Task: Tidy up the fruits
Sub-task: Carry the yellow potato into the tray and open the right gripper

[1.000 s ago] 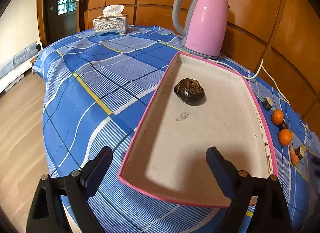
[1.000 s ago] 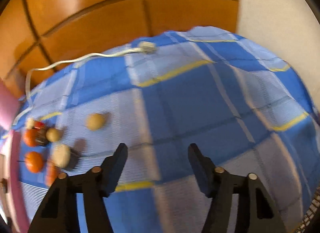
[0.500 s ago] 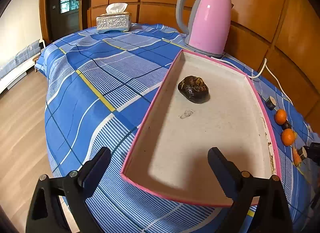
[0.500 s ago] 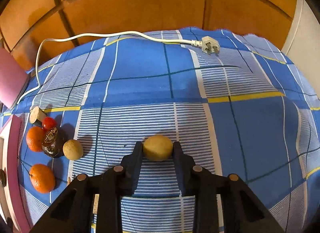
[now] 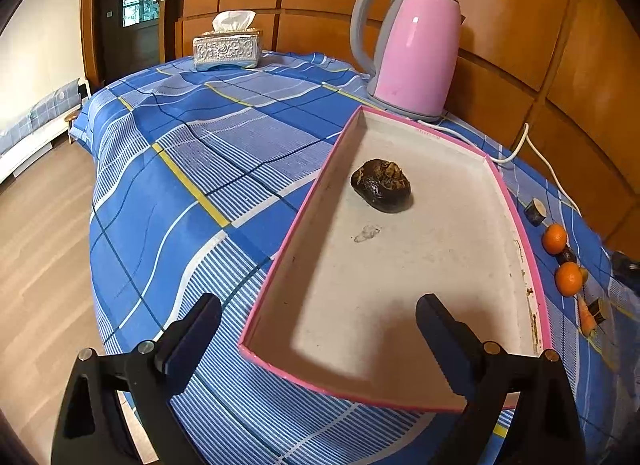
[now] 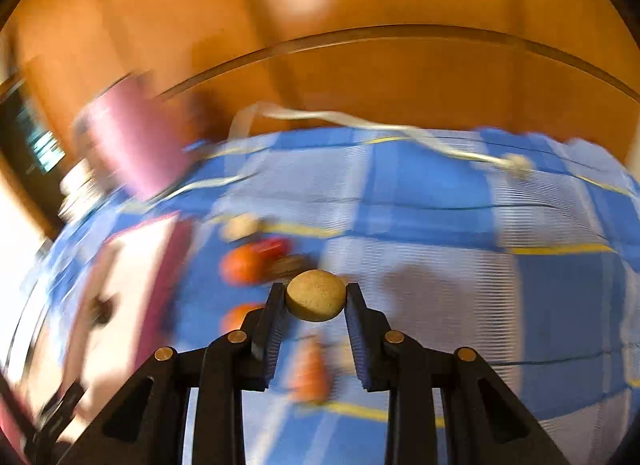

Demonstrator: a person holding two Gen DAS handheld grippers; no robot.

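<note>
A pink-rimmed tray (image 5: 306, 201) lies on the blue checked cloth and holds one dark wrinkled fruit (image 5: 381, 184). My left gripper (image 5: 318, 325) is open and empty over the tray's near end. My right gripper (image 6: 316, 301) is shut on a round tan fruit (image 6: 315, 295) and holds it above the cloth. Below it, blurred, lie two oranges (image 6: 242, 265), a red fruit (image 6: 276, 245) and a carrot-like piece (image 6: 310, 373). The oranges (image 5: 555, 238) also show right of the tray in the left wrist view.
A pink kettle (image 5: 412, 53) stands behind the tray, its white cord (image 5: 536, 157) trailing to a plug (image 6: 518, 163). A silver tissue box (image 5: 227, 49) sits at the far corner. Wood panelling backs the table; the floor drops off at left.
My right gripper closed on the tan fruit, lifted it and swung left toward the tray; the view is blurred. My left gripper stayed open over the tray.
</note>
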